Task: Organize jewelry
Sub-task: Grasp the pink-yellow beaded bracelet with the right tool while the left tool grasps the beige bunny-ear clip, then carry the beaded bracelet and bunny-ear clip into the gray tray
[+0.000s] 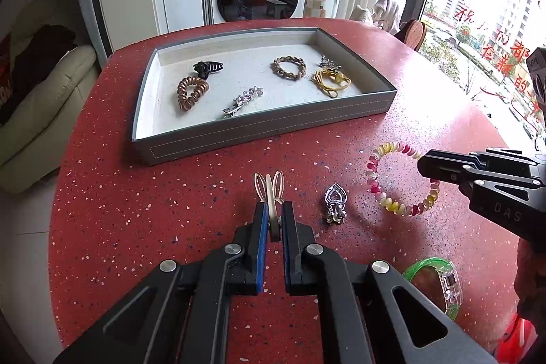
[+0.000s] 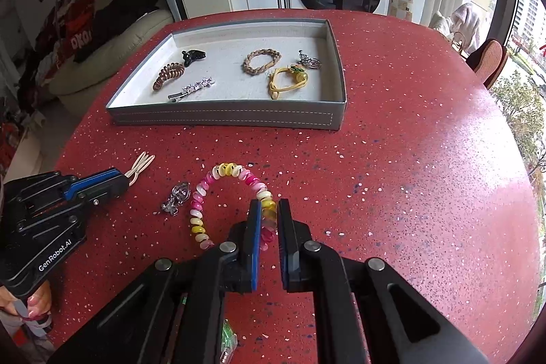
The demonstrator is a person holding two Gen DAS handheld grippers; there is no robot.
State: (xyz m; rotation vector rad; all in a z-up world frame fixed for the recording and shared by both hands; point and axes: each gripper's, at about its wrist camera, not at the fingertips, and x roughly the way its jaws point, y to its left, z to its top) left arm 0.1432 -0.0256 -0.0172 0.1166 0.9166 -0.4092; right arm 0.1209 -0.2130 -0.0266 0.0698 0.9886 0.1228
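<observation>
My left gripper (image 1: 273, 205) is shut on a beige hair clip (image 1: 269, 190) with looped ends, low over the red table; it also shows in the right wrist view (image 2: 140, 166). My right gripper (image 2: 269, 203) is closed around one side of a pink, white and yellow spiral hair tie (image 2: 225, 200), which lies on the table; it also shows in the left wrist view (image 1: 399, 179). A silver heart-shaped clip (image 1: 335, 203) lies between the two. The grey tray (image 1: 266, 128) beyond holds several hair accessories.
A green translucent bracelet (image 1: 440, 282) lies at the table's near right. In the tray are a bronze spiral tie (image 1: 191, 92), a black claw clip (image 1: 207, 68), a silver star clip (image 1: 242, 101), a braided band (image 1: 289, 68) and a yellow tie (image 1: 330, 81).
</observation>
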